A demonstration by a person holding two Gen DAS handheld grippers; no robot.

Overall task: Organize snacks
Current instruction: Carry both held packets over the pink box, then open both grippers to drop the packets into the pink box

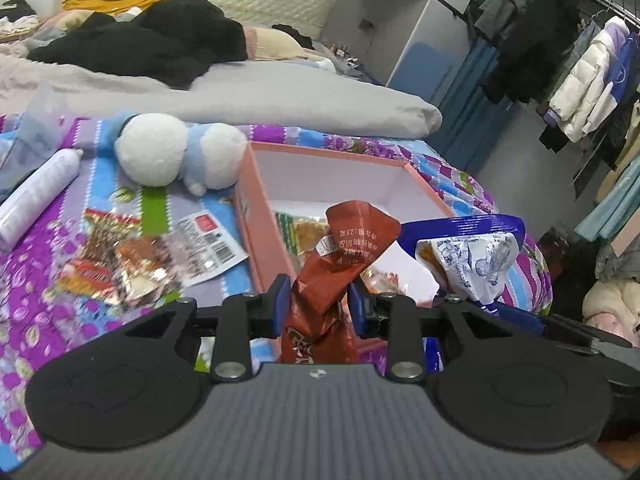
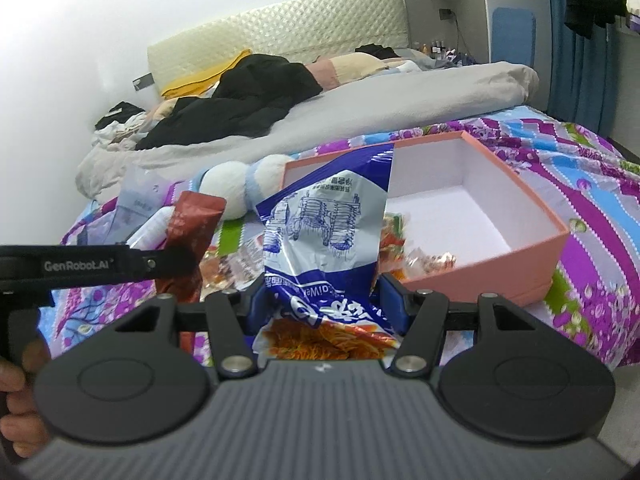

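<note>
My left gripper point(image 1: 318, 306) is shut on a crumpled brown-red snack packet point(image 1: 344, 248), held just in front of the near rim of the pink open box point(image 1: 252, 216). My right gripper point(image 2: 324, 304) is shut on a blue-and-white snack bag point(image 2: 324, 240), raised before the same pink box point(image 2: 500, 264). That bag point(image 1: 472, 256) shows at the right of the left wrist view, and the brown-red packet point(image 2: 192, 224) shows at the left of the right wrist view. Some packets point(image 1: 304, 232) lie inside the box. More snack packets point(image 1: 120, 264) lie loose on the bedspread to its left.
A white-and-blue plush toy point(image 1: 176, 156) lies beyond the loose snacks, beside a white tube point(image 1: 36, 196). A grey duvet point(image 1: 280, 100) and black clothes point(image 1: 160, 40) cover the far bed. A clothes rack point(image 1: 580, 72) stands right. A hand point(image 2: 16, 400) grips the left tool.
</note>
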